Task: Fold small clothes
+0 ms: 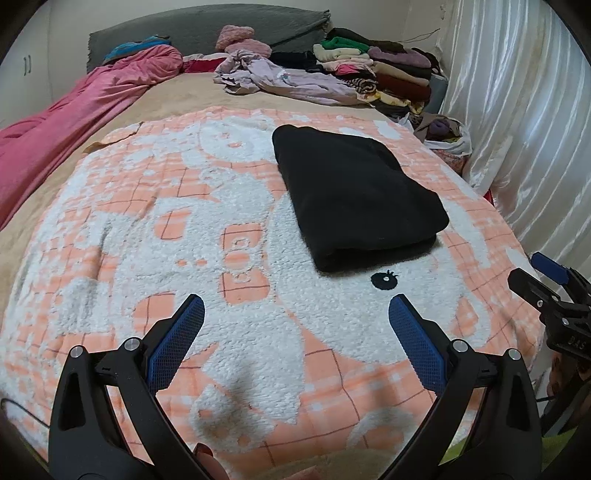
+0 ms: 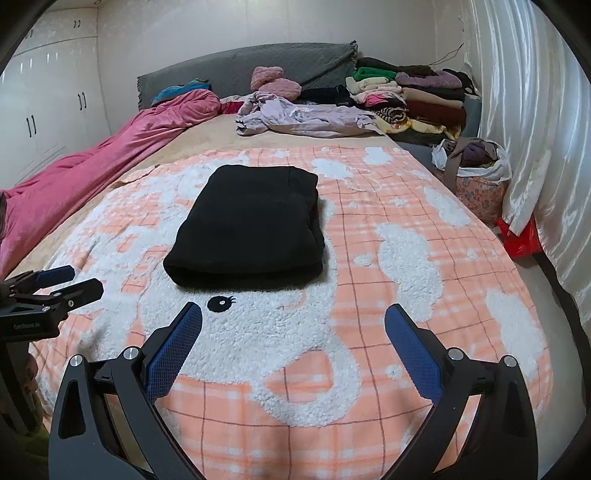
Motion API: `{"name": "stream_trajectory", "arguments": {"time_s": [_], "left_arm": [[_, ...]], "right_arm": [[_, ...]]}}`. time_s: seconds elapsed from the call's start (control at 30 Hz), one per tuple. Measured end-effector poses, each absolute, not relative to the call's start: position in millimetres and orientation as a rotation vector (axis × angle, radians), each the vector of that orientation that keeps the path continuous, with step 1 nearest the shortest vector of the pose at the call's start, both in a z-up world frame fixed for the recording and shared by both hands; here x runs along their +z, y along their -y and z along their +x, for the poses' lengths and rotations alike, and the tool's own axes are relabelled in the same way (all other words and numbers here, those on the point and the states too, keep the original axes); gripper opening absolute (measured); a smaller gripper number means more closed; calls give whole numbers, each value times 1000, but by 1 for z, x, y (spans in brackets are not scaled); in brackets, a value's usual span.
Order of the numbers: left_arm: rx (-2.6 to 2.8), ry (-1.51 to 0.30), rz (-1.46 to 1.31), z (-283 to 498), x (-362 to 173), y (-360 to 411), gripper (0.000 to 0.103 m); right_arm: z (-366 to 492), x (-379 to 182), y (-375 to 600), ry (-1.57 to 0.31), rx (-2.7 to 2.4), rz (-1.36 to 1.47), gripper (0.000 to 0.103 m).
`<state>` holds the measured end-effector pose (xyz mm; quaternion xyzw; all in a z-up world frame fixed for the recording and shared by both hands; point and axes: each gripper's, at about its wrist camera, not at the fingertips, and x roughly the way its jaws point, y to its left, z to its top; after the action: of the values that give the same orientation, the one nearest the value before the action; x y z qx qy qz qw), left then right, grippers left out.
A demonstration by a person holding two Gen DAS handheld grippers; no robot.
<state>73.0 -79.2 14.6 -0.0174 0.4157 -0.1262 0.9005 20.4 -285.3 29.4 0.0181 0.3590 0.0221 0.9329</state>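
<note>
— Black fleece, folded into a thick rectangle: that's the black garment, lying flat on the peach-and-white blanket that covers the near half of the bed.

— And the grippers, relative to that garment?

— Both hang above the blanket on its near side, apart from it. The left gripper has its blue pads spread wide with nothing between them; the right gripper is just the same, jaws parted and empty. Each shows at the edge of the other's view, so they sit side by side.

— What's beyond the garment?

— A crumpled lilac garment on the tan sheet, and behind that a stack of folded clothes near the grey headboard. To the garment's left a pink duvet runs along the bed edge (bunched up at the far end). To its right stands a floral bag of clothes beside the white curtain.
</note>
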Motion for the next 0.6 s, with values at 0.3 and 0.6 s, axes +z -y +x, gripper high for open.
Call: {"name": "stream_trajectory", "arguments": {"time_s": [0.3,0.6], "left_arm": [[-251,-869,-38,74,12,78,94],[-242,-860,-30,73,15,79,94]], "right_arm": [[21,29,286,-736,38,37,99],[21,29,286,-740,40,36,99]]}}
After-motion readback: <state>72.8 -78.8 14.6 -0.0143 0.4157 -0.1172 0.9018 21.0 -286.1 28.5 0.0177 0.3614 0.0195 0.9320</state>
